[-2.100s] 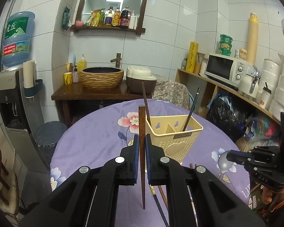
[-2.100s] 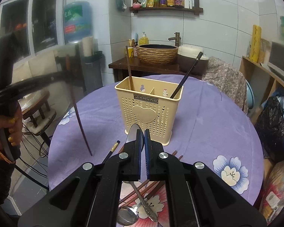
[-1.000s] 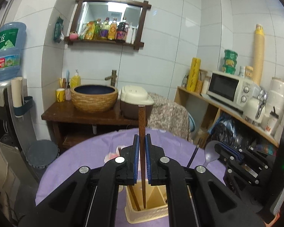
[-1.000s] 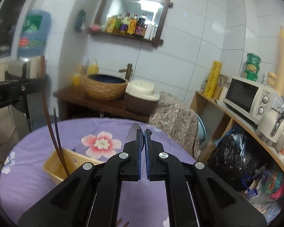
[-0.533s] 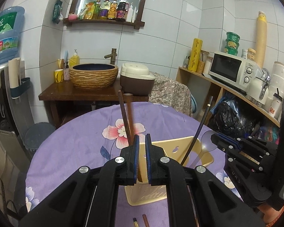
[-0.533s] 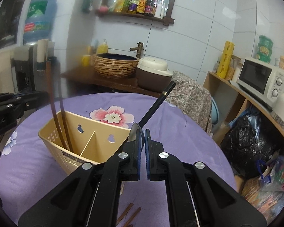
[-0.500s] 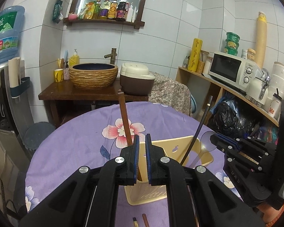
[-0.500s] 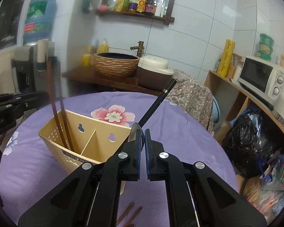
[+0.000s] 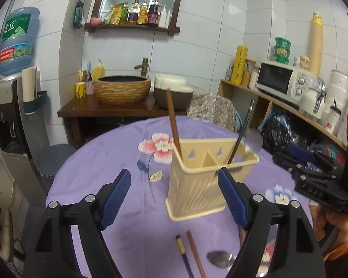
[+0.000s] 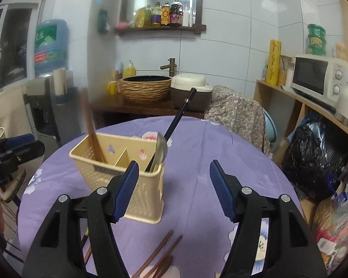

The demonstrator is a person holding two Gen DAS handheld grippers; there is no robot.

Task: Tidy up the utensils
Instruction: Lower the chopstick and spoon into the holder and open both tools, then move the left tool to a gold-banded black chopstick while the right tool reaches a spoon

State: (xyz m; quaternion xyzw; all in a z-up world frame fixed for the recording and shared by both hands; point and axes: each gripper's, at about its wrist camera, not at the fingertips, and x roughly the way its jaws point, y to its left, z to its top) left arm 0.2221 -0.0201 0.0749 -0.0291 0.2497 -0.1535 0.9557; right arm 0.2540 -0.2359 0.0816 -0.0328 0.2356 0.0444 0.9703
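A cream plastic utensil caddy (image 9: 197, 192) (image 10: 136, 194) stands on the purple flowered tablecloth (image 9: 109, 162). Brown chopsticks (image 9: 174, 127) (image 10: 90, 129) lean in its left compartment. A black chopstick (image 9: 241, 132) (image 10: 178, 115) and a metal spoon (image 10: 160, 150) stand in the right one. My left gripper (image 9: 174, 197) is open just in front of the caddy, holding nothing. My right gripper (image 10: 171, 190) is open beside the caddy's right corner, also holding nothing. Loose chopsticks (image 9: 192, 254) (image 10: 157, 252) and another spoon (image 9: 220, 258) lie on the cloth near me.
A wooden side table with a woven basin (image 9: 123, 90) and a rice cooker (image 9: 174, 92) stands behind the round table. A shelf with a microwave (image 9: 280, 83) runs along the right wall. A water dispenser (image 9: 14, 74) stands at the left. A black bag (image 10: 313, 157) sits under the shelf.
Both grippers have opened. The brown chopstick left my left gripper and now stands in the caddy's left compartment. The spoon left my right gripper and now stands in the right compartment.
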